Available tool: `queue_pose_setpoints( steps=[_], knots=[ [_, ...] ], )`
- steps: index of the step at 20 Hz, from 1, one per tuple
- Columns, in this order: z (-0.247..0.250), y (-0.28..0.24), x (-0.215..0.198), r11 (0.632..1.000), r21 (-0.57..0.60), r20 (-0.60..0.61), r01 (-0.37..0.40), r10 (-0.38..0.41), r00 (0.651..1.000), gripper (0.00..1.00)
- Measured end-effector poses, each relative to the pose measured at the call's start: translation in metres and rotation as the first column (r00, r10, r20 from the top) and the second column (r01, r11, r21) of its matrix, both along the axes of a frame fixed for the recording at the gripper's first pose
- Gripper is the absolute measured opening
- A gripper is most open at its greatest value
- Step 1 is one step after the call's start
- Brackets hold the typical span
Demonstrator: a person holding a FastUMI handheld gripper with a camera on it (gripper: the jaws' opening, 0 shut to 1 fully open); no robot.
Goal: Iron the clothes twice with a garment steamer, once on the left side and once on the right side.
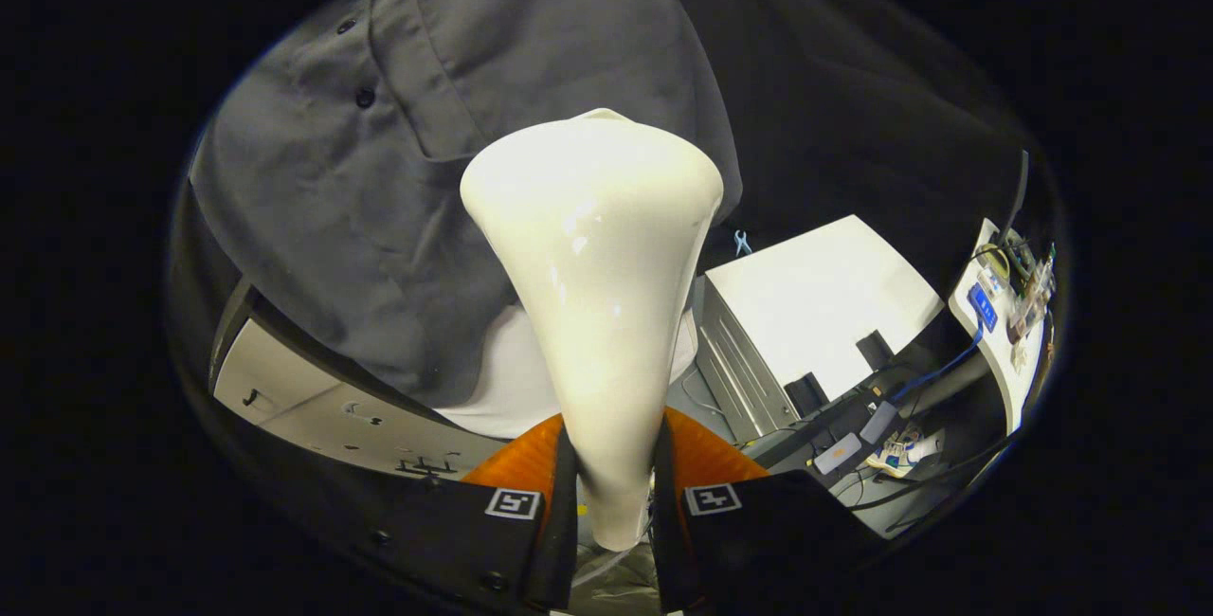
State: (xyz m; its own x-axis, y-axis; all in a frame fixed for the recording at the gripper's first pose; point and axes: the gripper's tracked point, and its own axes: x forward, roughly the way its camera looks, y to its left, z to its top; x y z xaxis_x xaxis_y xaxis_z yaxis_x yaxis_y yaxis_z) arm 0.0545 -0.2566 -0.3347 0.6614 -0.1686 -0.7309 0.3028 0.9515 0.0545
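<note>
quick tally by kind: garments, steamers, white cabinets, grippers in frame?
Garments: 1, grey shirt hanging ahead
Steamers: 1, white steamer, head at the shirt
White cabinets: 1, white cabinet beyond the steamer
Grippers: 1, gripper, both fingers pressed on the steamer's handle
Total: 4

A glossy, smooth plastic shell is seen on the garment steamer [592, 284], which is clamped between the fingers of the tool [611, 502]. Beyond it, a matt woven cloth with fine creases is shown by the grey shirt [379, 171]. A smooth matt finish is presented by the white surface [824, 303] to the tool's right.
</note>
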Motion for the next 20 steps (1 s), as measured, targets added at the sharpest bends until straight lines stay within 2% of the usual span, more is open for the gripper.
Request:
queue_pose_setpoints(
  steps=[8, 14, 20],
  knots=[
    [0.126, 0.086, 0.010, 0.996, -0.081, 0.224, -0.039, 0.056, 0.973, 0.41],
    [0.182, 0.140, 0.002, 0.994, -0.094, 0.326, -0.050, 0.078, 0.942, 0.41],
    [0.234, 0.163, -0.015, 0.990, -0.137, 0.410, -0.027, 0.081, 0.909, 0.41]
  ],
)
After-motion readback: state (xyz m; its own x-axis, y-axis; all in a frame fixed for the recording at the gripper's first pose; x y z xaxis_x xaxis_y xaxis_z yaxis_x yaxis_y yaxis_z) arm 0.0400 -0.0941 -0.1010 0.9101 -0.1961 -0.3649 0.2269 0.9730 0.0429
